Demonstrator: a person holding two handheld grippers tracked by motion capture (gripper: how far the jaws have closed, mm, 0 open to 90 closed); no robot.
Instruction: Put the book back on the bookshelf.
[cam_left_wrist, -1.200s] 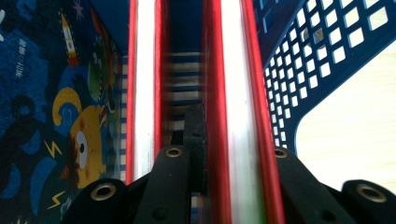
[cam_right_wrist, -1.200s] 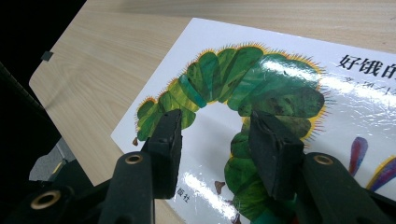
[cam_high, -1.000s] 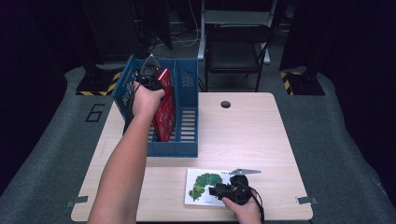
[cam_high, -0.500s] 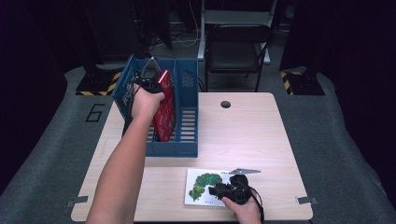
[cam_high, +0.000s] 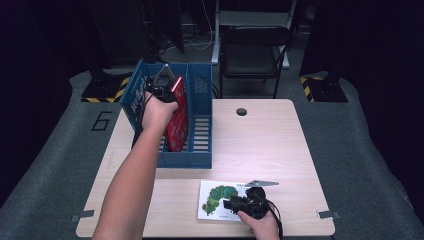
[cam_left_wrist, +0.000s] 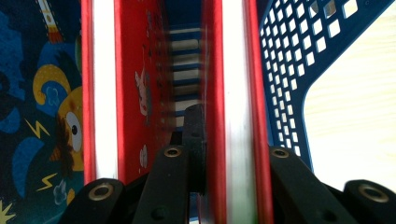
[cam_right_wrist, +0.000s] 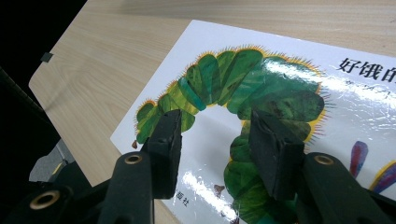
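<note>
**Red book gripped in the crate, caterpillar book flat on the table**

Far left of the table: a blue crate (cam_high: 200, 150) w/ slotted floor and perforated walls, standing near the table's left-far corner. Inside it, against the left wall, a dark blue book (cam_high: 131, 102) w/ cartoon art stands upright; in the left gripper view its cover (cam_left_wrist: 42, 107) sits at the left edge. Just right of it a red book (cam_high: 178, 125) stands on edge, leaning a bit, top corner poking above the crate rim. The person's left arm reaches across the table into the crate, and the left gripper (cam_high: 161, 89) is at the top of that red book. From the left gripper view (cam_left_wrist: 219, 186) the jaws are clamped nearly together on the red book's edge (cam_left_wrist: 236, 93): one jaw goes between the pages/covers, the other sits outside, pads pressing. Crate slats show in the gap beyond.

Middle: bare wood table (cam_high: 260, 145), w/ a small round dark hole (cam_high: 241, 111) toward the far side.

Near right: a white picture book w/ a green caterpillar (cam_high: 220, 200) lies flat, cover up, close to the table's near edge. The right gripper (cam_high: 239, 204) is low over it, pointing left, hand behind it at the near edge. In the right gripper view (cam_right_wrist: 215, 140) the jaws stand apart, nothing between the pads, both hovering over the caterpillar cover (cam_right_wrist: 261, 93); can't tell if the tips touch the cover. Chinese characters print at the cover's right.
</note>
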